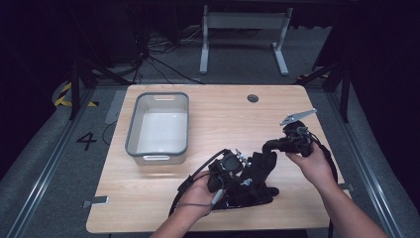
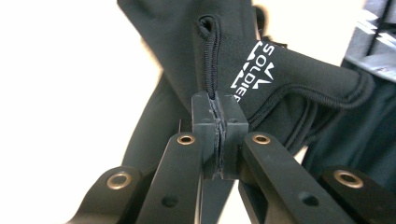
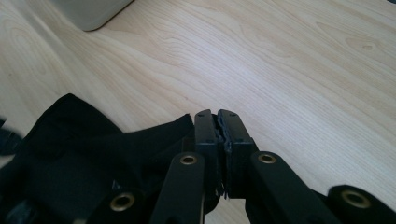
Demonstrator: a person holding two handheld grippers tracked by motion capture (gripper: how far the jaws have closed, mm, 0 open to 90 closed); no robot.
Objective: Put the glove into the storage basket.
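Left gripper (image 2: 218, 135): jaws pressed together on the corded hem of a black stretch-fabric glove with white lettering (image 2: 280, 79); cloth hangs taut from the pinch.
Right gripper (image 3: 222, 140): jaws pressed together on a thin black fabric edge, apparently the same dark garment bundle (image 3: 84, 154).
Glove location: in front of the grey plastic bin with white inside (image 1: 158, 126), toward the person and to its right, partly lifted off the pale wooden worktop (image 1: 223, 114), between the two grippers.
Step in hand (judgement): spreading or lifting the glove between two pinches.
How to do well: keep both pinches firm on the hems; move the hands apart evenly so neither edge slips; lift enough that the trailing cloth clears the worktop.
Edges: bin rim sits close to the left hand (image 1: 198, 193); approach from above.
Open room: wide bare wood right of the bin and behind the glove.
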